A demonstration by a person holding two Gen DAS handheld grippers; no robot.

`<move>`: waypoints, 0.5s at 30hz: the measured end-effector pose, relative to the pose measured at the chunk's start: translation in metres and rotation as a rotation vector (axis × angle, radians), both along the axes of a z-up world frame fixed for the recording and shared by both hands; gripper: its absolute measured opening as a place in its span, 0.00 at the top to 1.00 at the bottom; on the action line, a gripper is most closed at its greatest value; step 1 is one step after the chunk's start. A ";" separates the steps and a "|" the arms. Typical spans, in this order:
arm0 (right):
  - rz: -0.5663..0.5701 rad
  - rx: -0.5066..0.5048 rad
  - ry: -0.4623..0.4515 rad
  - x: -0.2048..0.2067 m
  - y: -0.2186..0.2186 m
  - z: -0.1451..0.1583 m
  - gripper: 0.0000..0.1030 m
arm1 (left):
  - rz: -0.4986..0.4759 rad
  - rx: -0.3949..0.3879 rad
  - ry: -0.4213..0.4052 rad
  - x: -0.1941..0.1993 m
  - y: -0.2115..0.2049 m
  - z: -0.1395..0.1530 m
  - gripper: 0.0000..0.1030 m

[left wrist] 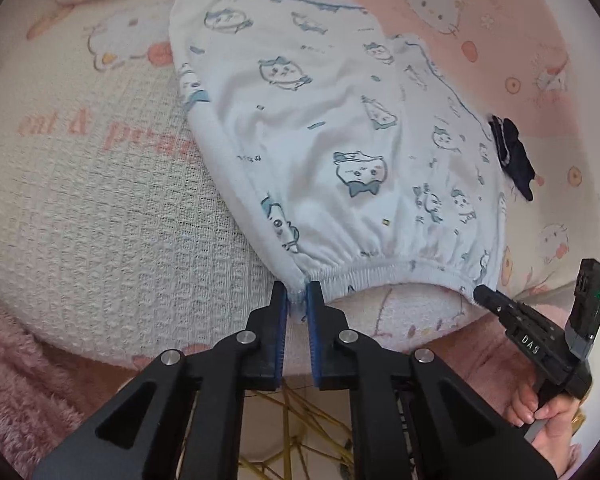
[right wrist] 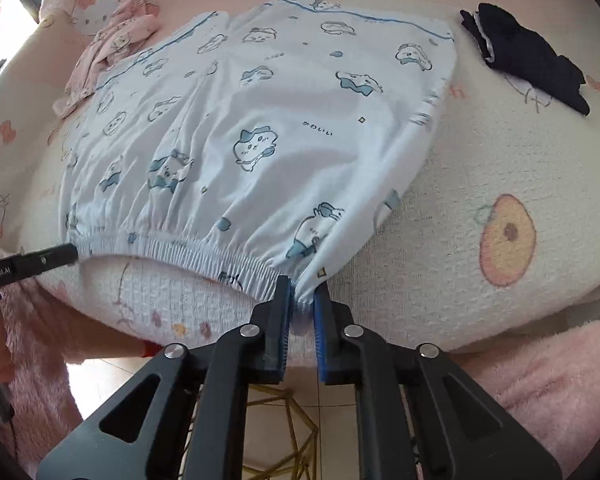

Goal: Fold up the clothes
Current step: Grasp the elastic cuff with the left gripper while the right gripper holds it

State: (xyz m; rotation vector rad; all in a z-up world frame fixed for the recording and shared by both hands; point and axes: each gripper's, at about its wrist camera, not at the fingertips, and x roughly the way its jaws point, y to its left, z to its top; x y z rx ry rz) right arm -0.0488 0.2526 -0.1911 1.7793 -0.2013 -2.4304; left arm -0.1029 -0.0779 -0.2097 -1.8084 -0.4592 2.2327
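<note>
I have one pair of shorts (left wrist: 340, 128) spread flat on the blanket (left wrist: 100, 208), waistband (left wrist: 384, 270) at the near edge, two leg openings on the far side. They are pale blue with a cartoon print.

My left gripper (left wrist: 298, 300) is clenched on the left corner of the waistband — the fabric bunches between its two blue pads (left wrist: 314, 320). My right gripper (right wrist: 302, 300) is clamped the same way on the right corner, with a pinch of elastic squeezed between its fingers (right wrist: 284, 312). The waistband sags in a shallow curve between the two grips.

Two other garments lie on the blanket, apart from the shorts: one dark navy piece (right wrist: 528, 60) far right, one pink piece (right wrist: 112, 44) far left.

In the left view I see a hand (left wrist: 540, 408) wrapped around the right gripper's handle. Below the blanket's near edge there is tiled floor and one gold wire frame (right wrist: 284, 420).
</note>
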 end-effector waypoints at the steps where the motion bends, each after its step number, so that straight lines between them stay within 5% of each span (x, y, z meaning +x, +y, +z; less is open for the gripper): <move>1: -0.010 -0.019 -0.001 0.001 0.002 0.001 0.91 | 0.003 0.008 -0.001 0.002 -0.001 0.001 0.91; 7: -0.070 -0.080 -0.045 0.001 0.009 -0.008 0.86 | 0.028 -0.042 -0.056 -0.001 -0.001 -0.010 0.82; 12: -0.163 -0.135 0.015 -0.003 0.023 -0.001 0.73 | 0.092 -0.072 0.119 -0.004 -0.014 0.024 0.82; 15: -0.212 -0.138 -0.020 -0.010 0.030 -0.011 0.71 | 0.053 -0.064 0.104 -0.014 -0.010 0.015 0.82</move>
